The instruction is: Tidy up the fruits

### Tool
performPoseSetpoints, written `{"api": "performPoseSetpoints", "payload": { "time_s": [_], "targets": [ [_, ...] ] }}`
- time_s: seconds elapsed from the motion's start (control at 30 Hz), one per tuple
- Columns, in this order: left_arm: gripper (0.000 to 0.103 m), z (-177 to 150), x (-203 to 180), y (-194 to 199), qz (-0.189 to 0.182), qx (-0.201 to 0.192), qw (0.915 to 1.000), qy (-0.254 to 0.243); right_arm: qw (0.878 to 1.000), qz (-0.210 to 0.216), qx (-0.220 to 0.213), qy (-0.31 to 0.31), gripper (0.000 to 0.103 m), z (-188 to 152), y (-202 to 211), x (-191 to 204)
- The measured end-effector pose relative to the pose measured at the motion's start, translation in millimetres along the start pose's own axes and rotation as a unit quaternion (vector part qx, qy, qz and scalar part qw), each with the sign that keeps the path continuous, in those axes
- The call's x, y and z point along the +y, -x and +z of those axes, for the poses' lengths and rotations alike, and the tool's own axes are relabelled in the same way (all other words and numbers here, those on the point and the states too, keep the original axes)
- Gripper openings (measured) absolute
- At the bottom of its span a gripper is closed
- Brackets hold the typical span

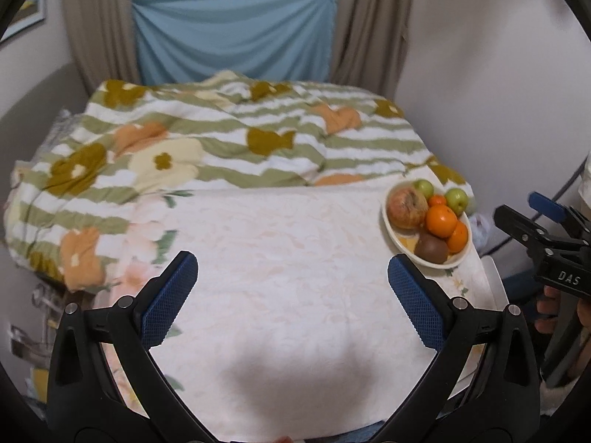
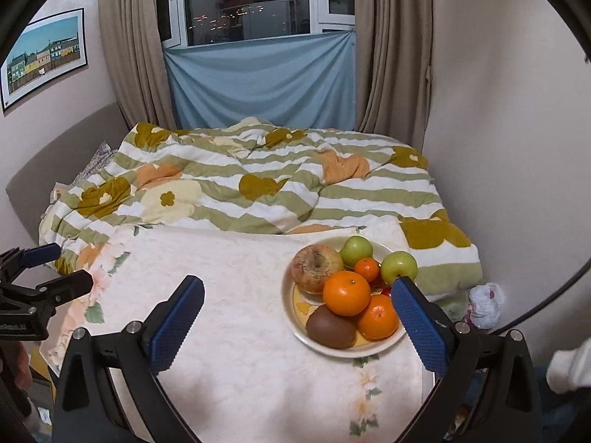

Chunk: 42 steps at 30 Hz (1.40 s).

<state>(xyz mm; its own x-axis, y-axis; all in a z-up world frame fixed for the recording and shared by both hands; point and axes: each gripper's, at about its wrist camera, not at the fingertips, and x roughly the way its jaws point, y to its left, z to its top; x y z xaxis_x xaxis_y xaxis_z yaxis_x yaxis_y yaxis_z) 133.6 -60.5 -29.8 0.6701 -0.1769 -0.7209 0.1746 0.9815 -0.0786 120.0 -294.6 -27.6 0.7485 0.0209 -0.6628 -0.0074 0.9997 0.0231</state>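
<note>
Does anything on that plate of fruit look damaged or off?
Yes. The large apple at the back left of the plate looks wrinkled and brown around its stem hollow, as if past its best. The other fruit looks sound, and nothing has spilled.

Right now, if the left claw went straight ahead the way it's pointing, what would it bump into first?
Probably just the pale floral cloth on the table. The left claw is open and empty, and the fruit plate sits off to its right.

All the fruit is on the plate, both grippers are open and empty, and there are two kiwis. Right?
One thing is wrong: the plate holds only one kiwi, as the right wrist view shows. Both grippers, left and right, are open and empty.
</note>
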Motion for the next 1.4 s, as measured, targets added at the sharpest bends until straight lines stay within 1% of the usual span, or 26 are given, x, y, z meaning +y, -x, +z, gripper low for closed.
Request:
{"api": "performPoseSetpoints", "payload": {
  "time_s": [0.1, 0.3, 0.4, 0.83, 1.4],
  "targets": [
    [0.103, -7.5, 9.3, 21.2, 0.018, -0.02, 0.9996, 0.007, 1.0, -0.01, -0.001, -0.001, 0.101, -1.9, 10.8, 10.1],
    [0.103, -17.0, 24.7, 51.9, 0.021, -0.054, 0.9982, 0.016, 1.0, -0.02, 0.003, -0.014, 0.101, -14.6, 26.5, 26.7],
    [0.103, -20.7, 26.8, 60.8, 0.029, -0.065, 0.9974, 0.013, 1.0, -0.025, -0.001, -0.018, 0.101, -19.6, 33.0, 29.5],
    [0.103, -24.6, 21.0, 73.7, 0.04, -0.084, 0.9955, -0.02, 0.999, -0.029, -0.016, -0.026, 0.101, -21.2, 44.6, 34.9],
    [0.103, -24.6, 20.5, 75.3, 0.04, -0.088, 0.9951, -0.021, 0.999, -0.03, -0.014, -0.029, 0.101, -19.9, 43.9, 33.0]
  ]
}}
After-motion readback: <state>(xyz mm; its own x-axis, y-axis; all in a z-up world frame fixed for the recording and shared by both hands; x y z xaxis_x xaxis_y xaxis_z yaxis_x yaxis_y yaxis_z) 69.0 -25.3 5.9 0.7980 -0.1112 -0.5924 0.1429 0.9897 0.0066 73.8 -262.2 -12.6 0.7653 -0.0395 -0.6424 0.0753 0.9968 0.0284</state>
